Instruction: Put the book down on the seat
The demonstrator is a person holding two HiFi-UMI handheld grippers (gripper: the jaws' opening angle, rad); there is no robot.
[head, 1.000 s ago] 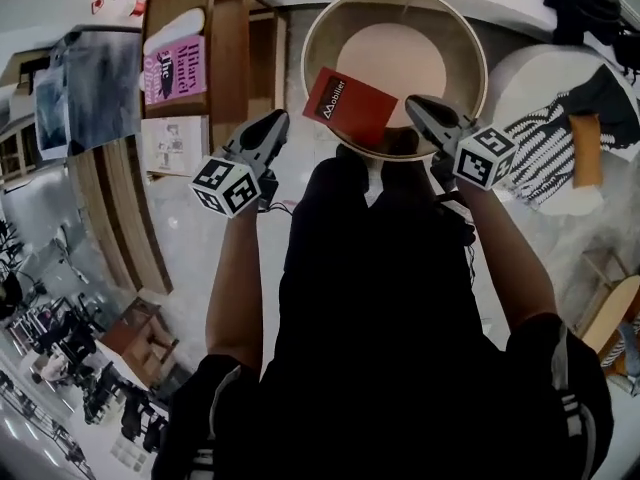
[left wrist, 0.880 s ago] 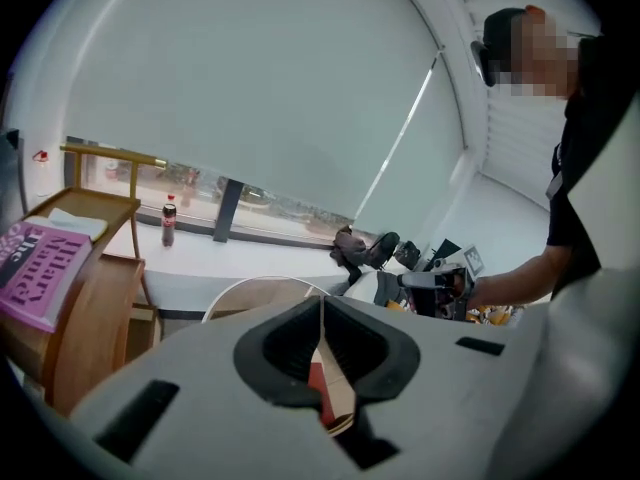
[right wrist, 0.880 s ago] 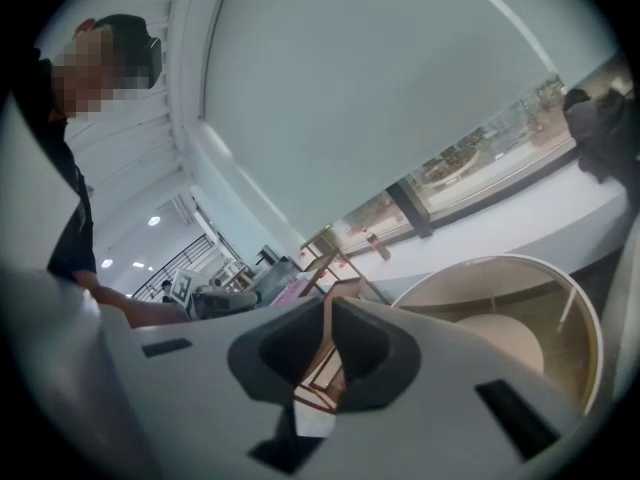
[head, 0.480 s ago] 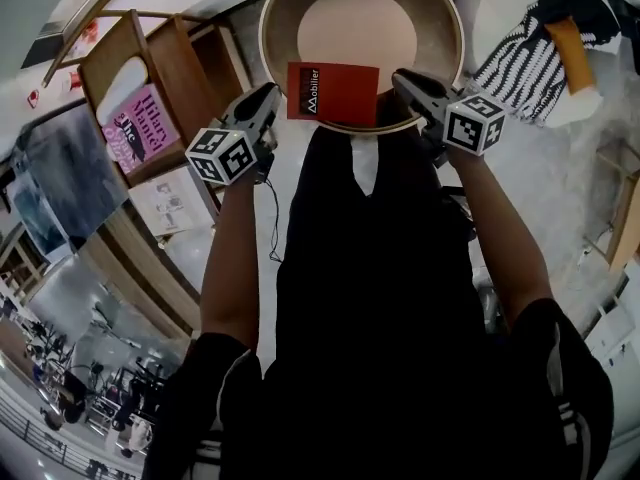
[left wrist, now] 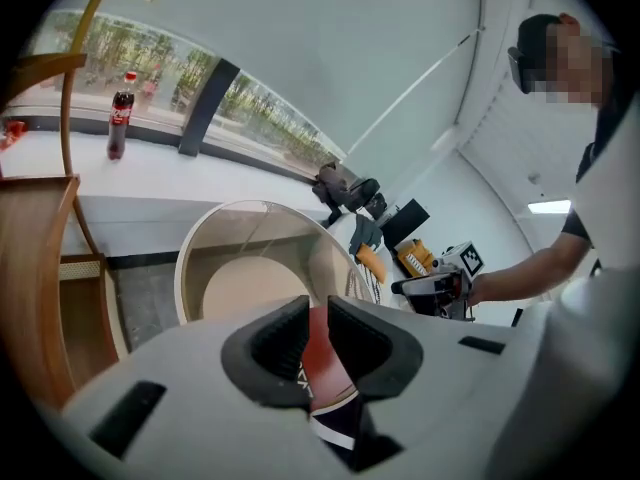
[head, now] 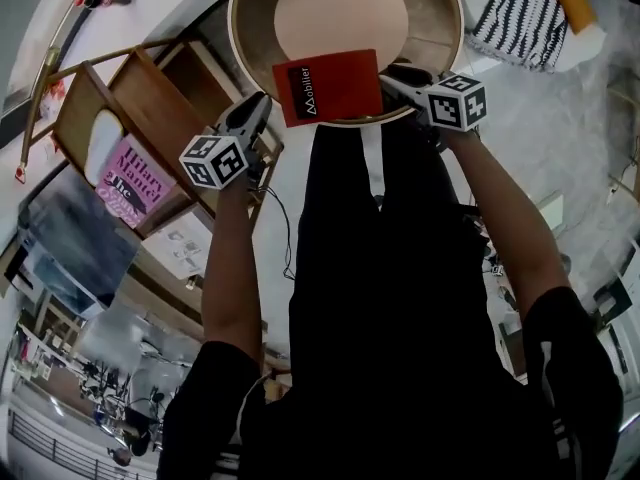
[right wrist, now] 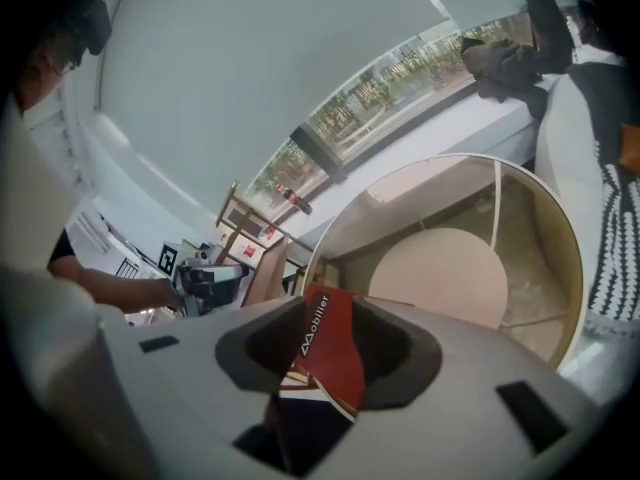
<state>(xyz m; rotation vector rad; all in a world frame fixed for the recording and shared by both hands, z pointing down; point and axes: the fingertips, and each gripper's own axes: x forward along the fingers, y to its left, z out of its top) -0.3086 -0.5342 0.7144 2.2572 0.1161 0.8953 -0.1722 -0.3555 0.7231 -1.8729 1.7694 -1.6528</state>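
A person seen from above holds a red book (head: 328, 88) level between two grippers, over the near rim of a round seat (head: 340, 13) with a tall curved wall (head: 443, 30). The left gripper (head: 260, 105) pinches the book's left edge, though its jaws are just starting to part. The right gripper (head: 396, 75) has its jaws opening wide – the book stands between them, but the pads no longer press it. The book appears not yet on the seat, so moving it in past the rim, lowering and letting go look to be what is left. The seat pad is bare but walled all round. A wooden shelf unit (head: 130, 98) stands to the left, well clear.
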